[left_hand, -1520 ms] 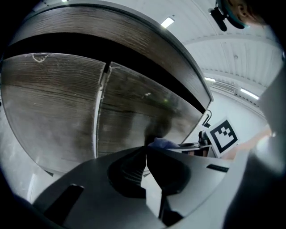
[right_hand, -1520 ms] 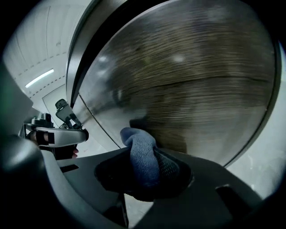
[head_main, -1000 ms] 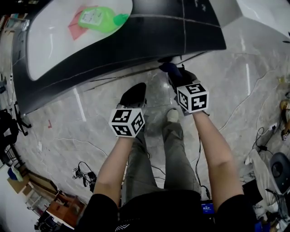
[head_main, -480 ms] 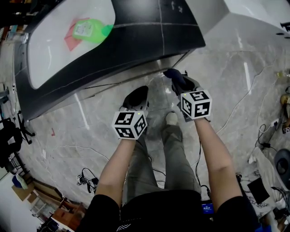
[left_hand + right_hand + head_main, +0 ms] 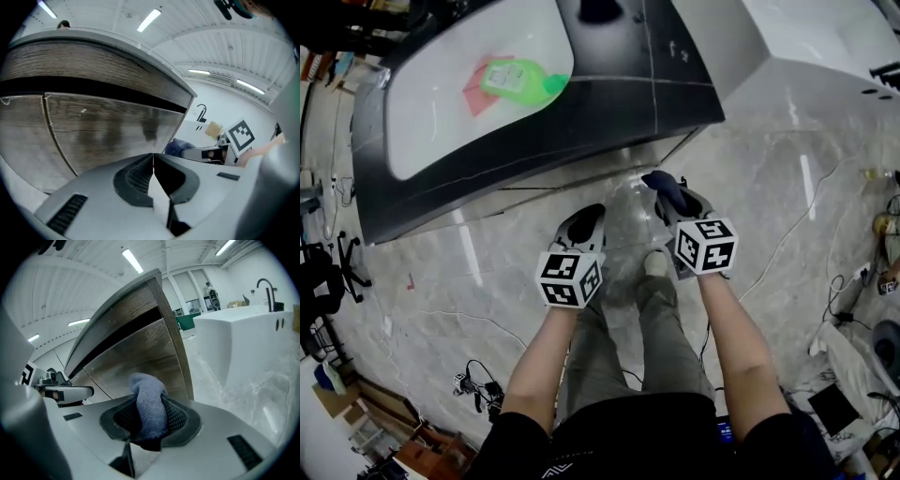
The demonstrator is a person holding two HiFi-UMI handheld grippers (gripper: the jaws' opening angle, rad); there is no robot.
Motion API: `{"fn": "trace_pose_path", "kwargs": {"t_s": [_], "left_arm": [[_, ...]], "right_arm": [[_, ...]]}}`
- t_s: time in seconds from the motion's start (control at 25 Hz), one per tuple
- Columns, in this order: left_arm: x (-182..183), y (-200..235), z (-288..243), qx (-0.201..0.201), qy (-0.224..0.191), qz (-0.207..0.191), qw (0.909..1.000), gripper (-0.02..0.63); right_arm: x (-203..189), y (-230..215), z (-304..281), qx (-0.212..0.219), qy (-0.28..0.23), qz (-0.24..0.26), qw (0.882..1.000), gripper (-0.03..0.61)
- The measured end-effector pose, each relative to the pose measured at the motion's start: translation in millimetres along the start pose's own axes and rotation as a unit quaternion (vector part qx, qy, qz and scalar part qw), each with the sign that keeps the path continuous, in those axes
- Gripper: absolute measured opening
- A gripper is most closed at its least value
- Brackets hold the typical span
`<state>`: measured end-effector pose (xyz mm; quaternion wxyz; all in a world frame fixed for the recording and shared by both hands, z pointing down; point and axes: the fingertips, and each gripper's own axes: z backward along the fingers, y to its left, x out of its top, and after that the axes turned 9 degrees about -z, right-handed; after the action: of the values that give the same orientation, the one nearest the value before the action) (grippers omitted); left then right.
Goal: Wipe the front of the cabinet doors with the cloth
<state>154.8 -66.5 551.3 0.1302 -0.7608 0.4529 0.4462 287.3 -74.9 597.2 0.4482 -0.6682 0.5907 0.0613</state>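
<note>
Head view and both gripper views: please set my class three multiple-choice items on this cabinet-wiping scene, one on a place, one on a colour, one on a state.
1. Where does the green bottle lie?
A. On the floor
B. On the white counter top
C. On a chair

2. What colour is the cloth?
A. Yellow
B. White
C. Blue

3. How do the left tongs stand?
A. Shut, with nothing between them
B. Wide open
C. Shut on the cloth

Answers:
1 B: the head view shows the bottle lying on the white top, above the dark cabinet doors.
2 C: the right gripper view shows blue knit fabric pinched in the right tongs.
3 A: the left gripper view shows the tongs closed together and empty.
</note>
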Motion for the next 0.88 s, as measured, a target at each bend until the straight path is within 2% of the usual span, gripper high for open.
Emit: {"fn": "trace_pose_path", "kwargs": {"t_s": [0.44,0.56,0.88], "left_arm": [[17,14,57,0.018,-0.026,0.034,0.9989,0.011],[18,24,77,0.028,-0.029,0.040,0.9984,0.011],[32,61,127,0.063,-0.050,0.062,0.9949,0.011]], "right_arm": [[16,54,24,0.002,-0.020,-0.009,1.000,0.120],[23,71,31,0.005,-0.029,-0.030,0.999,0.120],[39,124,43,0.020,-0.043,-0.047,0.998,0.120]]}}
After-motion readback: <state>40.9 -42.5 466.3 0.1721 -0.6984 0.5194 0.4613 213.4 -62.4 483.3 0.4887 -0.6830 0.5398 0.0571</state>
